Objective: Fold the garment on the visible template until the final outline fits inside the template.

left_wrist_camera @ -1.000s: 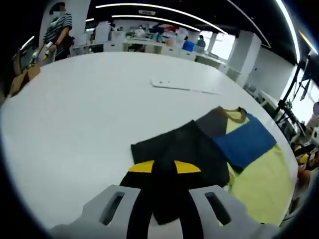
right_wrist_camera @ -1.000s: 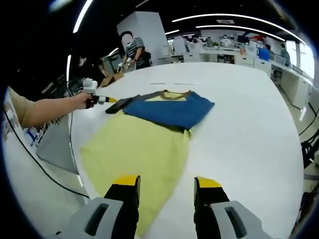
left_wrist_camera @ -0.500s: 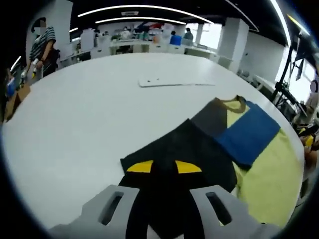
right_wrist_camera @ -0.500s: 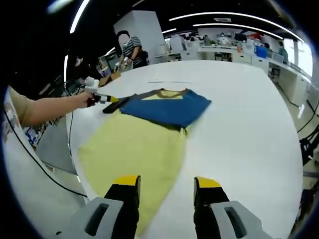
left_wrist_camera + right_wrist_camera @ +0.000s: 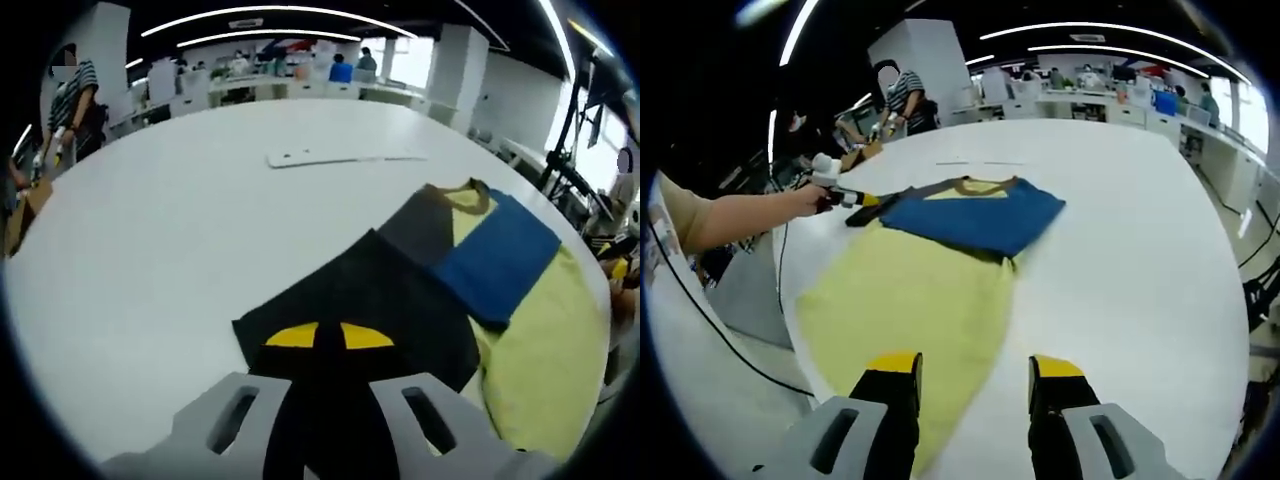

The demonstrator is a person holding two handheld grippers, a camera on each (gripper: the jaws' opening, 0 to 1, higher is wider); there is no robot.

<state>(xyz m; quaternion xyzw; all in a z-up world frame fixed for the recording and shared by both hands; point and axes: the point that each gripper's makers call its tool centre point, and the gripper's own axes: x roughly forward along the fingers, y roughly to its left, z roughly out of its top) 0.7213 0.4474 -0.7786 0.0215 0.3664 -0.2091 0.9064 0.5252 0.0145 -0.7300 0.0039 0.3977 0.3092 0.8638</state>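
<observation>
Yellow garment [image 5: 910, 300] apparently lies lengthwise, collar away from right gripper [image 5: 970, 375].

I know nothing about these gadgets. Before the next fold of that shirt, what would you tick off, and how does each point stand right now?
1. Left gripper has hold of the dark sleeve: ok, fingers closed on the cloth.
2. Right gripper free for a new grasp: ok, open with nothing between its fingers.
3. Shirt wholly on the table: ok.
4. Blue sleeve already folded over the yellow body: ok.
5. Template visible for judging the outline: cannot tell; no outline shows on the tabletop.
6. Final fold done: not ok, the yellow body is spread wide.
</observation>
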